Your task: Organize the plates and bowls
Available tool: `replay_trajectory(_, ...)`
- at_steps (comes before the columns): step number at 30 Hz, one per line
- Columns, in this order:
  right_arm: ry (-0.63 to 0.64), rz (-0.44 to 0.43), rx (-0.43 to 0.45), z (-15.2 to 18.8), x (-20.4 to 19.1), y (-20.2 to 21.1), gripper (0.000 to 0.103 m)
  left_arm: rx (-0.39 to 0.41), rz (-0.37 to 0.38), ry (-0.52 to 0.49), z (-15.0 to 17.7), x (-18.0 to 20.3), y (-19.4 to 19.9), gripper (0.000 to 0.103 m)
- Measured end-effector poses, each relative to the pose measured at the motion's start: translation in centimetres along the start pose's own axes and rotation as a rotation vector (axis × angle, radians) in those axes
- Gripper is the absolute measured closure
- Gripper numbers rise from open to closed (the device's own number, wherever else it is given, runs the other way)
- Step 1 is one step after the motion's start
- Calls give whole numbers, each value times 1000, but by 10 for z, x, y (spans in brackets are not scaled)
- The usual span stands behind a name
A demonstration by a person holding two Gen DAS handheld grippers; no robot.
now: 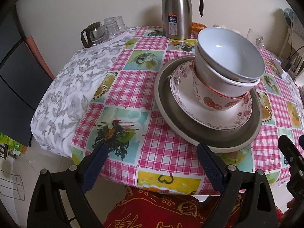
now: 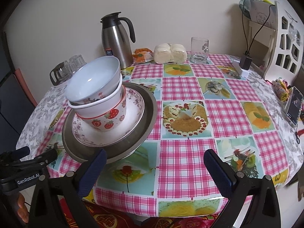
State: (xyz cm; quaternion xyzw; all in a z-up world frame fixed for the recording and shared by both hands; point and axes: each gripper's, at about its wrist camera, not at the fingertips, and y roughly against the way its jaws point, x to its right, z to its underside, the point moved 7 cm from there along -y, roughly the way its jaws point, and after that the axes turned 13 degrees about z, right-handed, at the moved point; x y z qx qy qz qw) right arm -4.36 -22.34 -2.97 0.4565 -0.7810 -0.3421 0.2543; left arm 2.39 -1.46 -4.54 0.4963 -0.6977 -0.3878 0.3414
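The stack of dishes sits on the table (image 2: pixel 182 163): a metal plate (image 2: pixel 144 133) at the bottom, a floral plate (image 2: pixel 133 117) on it, then a strawberry bowl (image 2: pixel 108 119), a white bowl (image 2: pixel 98 108) and a pale blue bowl (image 2: pixel 93 81) nested on top, leaning a little. In the right wrist view the stack lies at about 10 o'clock, and the checked cloth from 12 to 3 o'clock is open. The metal plate's near rim lies close to the table's front edge. The left gripper (image 1: pixel 153 159) hangs level at that edge, fingers spread wide and empty, its right finger (image 1: pixel 209 161) just before the plate's rim. The right gripper (image 2: pixel 155 165) likewise gapes wide, holding nothing. A steel flask (image 2: pixel 117 43) stands at the back.
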Motion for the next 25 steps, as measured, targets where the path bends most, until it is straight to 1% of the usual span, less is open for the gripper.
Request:
replay_trajectory(8, 26, 7, -4, 0, -4, -1, 0, -34, 2, 14, 1, -4, -7, 9)
replay_trajectory(17, 37, 16, -16, 2, -5, -7, 0, -44, 9, 15, 2, -4, -8, 9)
replay_trajectory(21, 35, 18, -18, 2, -5, -8, 0, -39, 9, 12, 2, -4, -7, 9)
replay_trajectory(23, 36, 17, -18, 2, -5, -8, 0, -24, 3, 15, 1, -5, -4, 9)
replay_trajectory(25, 36, 17, -18, 2, -5, -8, 0, -23, 16, 17, 1, -4, -3, 9)
